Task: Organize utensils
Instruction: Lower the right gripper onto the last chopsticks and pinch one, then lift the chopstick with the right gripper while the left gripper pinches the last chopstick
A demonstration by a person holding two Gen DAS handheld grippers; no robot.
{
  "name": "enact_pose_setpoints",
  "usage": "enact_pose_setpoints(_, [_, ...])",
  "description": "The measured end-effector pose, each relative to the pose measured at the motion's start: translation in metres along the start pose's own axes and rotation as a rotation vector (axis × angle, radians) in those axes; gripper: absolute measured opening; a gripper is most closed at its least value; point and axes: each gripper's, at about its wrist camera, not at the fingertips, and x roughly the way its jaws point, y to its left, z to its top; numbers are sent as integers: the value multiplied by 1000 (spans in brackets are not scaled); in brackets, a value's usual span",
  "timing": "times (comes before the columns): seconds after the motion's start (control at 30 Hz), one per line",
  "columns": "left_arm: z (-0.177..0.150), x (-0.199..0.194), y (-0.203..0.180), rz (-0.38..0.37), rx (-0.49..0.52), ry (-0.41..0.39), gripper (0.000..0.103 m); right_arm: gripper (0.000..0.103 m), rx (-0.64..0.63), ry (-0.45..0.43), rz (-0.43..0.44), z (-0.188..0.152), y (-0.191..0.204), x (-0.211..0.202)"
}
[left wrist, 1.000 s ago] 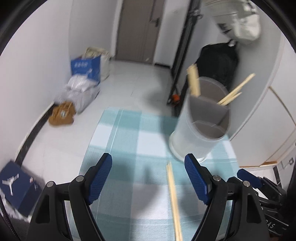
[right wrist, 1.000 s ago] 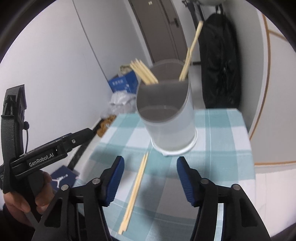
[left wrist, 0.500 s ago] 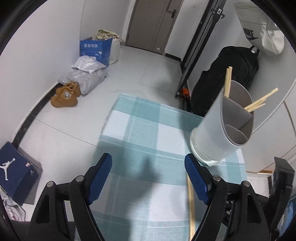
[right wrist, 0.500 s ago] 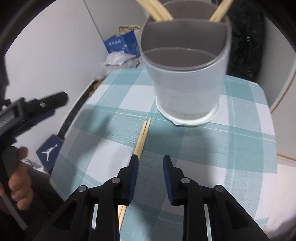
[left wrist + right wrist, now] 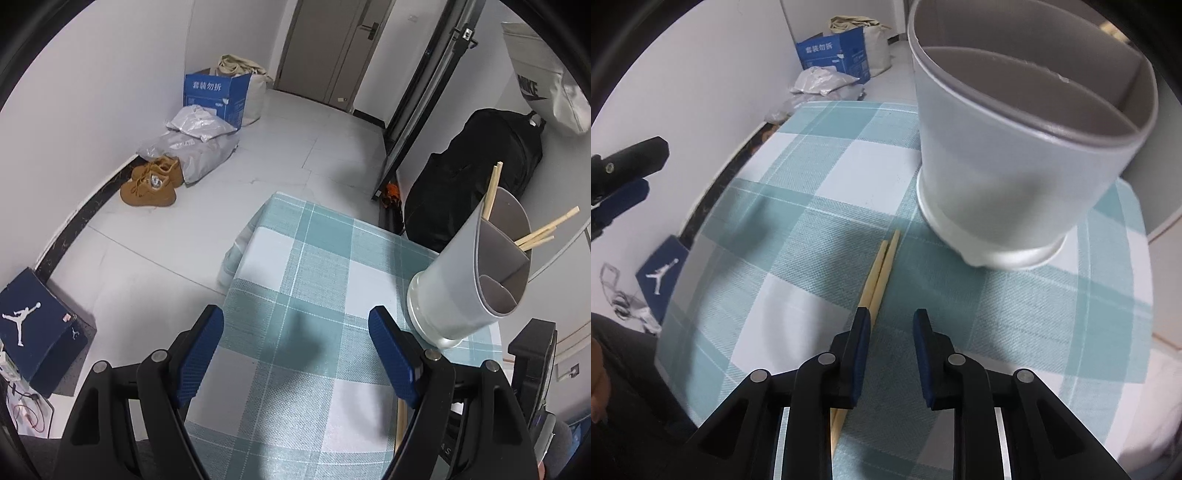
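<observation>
A: What is the checked tablecloth doing under all of this?

B: It is serving as the work surface, and the grey divided holder is standing on it at about one o'clock from the right gripper. In the left wrist view the same holder is sitting at three o'clock, with chopsticks already in it leaning against the rim of the far compartments, presumably sorted there.

A: And the loose pair?

B: The pair of chopsticks on the cloth is lying side by side, tips pointing toward the holder's base at twelve o'clock and stopping just short of it. Lying flat like that, they are asking for a pinch from above.

A: Is the right gripper gripping them?

B: Not yet, I judge. Its jaws are closing and standing narrow, but nothing is lying between them; the pair is running beneath or just outside the pad at eleven o'clock, and I cannot tell whether that pad is touching the sticks.

A: And the left gripper?

B: It is hovering with its jaws wide apart and empty over the cloth, probably waiting clear of the pickup.
</observation>
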Motion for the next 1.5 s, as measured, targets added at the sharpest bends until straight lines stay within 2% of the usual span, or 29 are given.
enact_pose_setpoints(0.37, [4,4,10,9,-43,25,77,17,-61,53,-48,16,13,12])
enact_pose_setpoints(0.8, [7,6,21,9,-89,44,77,16,-67,32,-50,41,18,23])
enact_pose_setpoints(0.93, [10,5,24,15,-79,36,77,5,-82,17,-39,40,18,19])
enact_pose_setpoints(1.07, [10,5,28,15,-85,28,77,4,-80,9,-20,42,20,18])
enact_pose_setpoints(1.17, [8,9,28,6,-89,49,77,4,-45,-40,16,41,16,5])
enact_pose_setpoints(1.3, [5,17,26,-11,-92,90,77,3,29,-150,96,38,4,-30])
enact_pose_setpoints(1.5, [-4,29,7,-46,-46,176,77,3,144,-301,199,13,-26,-80])
